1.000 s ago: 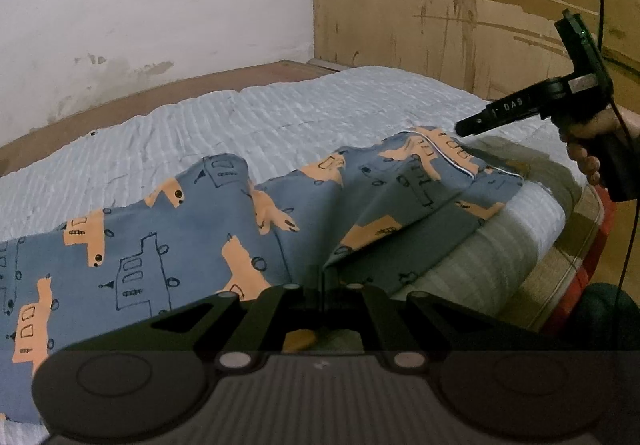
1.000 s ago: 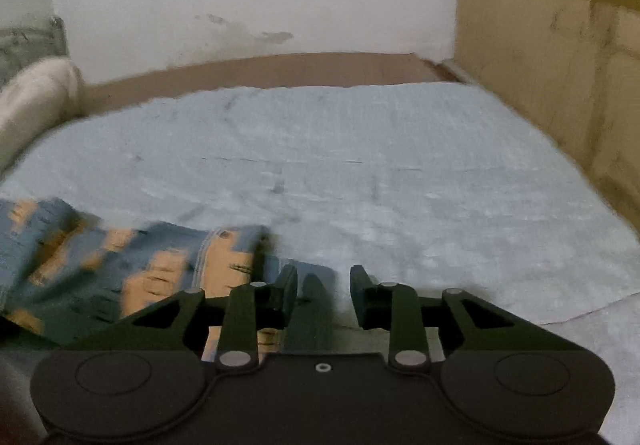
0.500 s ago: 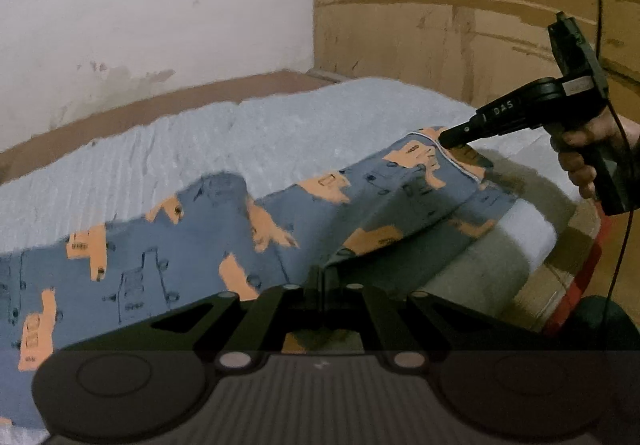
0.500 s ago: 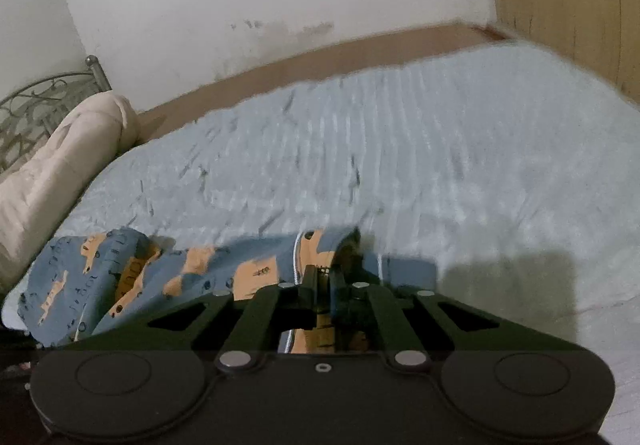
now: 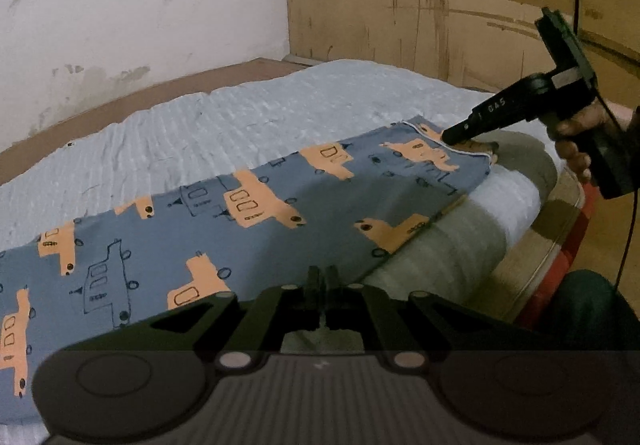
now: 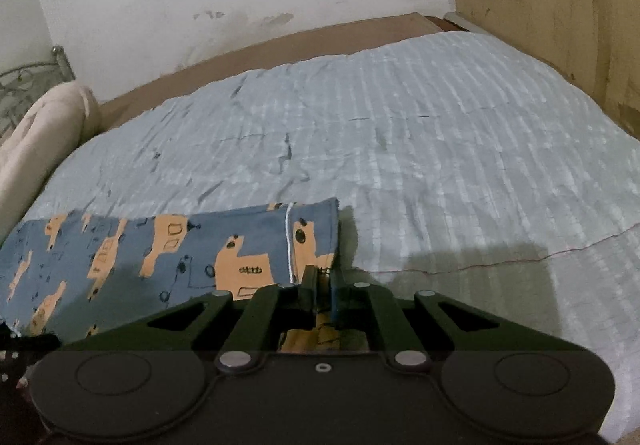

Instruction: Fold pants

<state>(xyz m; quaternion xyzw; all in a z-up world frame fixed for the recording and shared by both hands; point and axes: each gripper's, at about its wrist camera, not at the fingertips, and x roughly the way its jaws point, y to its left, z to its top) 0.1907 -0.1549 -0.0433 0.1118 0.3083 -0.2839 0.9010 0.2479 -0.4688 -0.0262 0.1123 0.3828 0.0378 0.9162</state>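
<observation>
Blue pants (image 5: pixel 280 229) with orange truck prints lie stretched flat along the near edge of the bed. My left gripper (image 5: pixel 322 275) pinches their near edge, and its jaws are only just beginning to open. In the left wrist view, a hand (image 5: pixel 576 149) holds my right gripper (image 5: pixel 450 135), its tip resting on the far hem at the right. From the right wrist view, the pants (image 6: pixel 180 257) run off to the left. The hem corner sits between the jaws of the right gripper (image 6: pixel 324 275), which are opening with a narrow gap showing.
A pale blue ribbed cover (image 6: pixel 440 165) spreads over the bed beyond the pants. A cream pillow (image 6: pixel 36 141) and metal headboard (image 6: pixel 24 77) lie at the left. A wooden panel (image 5: pixel 420 5) stands at the right. The mattress edge (image 5: pixel 576 229) drops off near the hand.
The right gripper came down on the hem and closed. The bunched, lifted pants got pulled out flat and smooth. The right jaws have since parted a little.
</observation>
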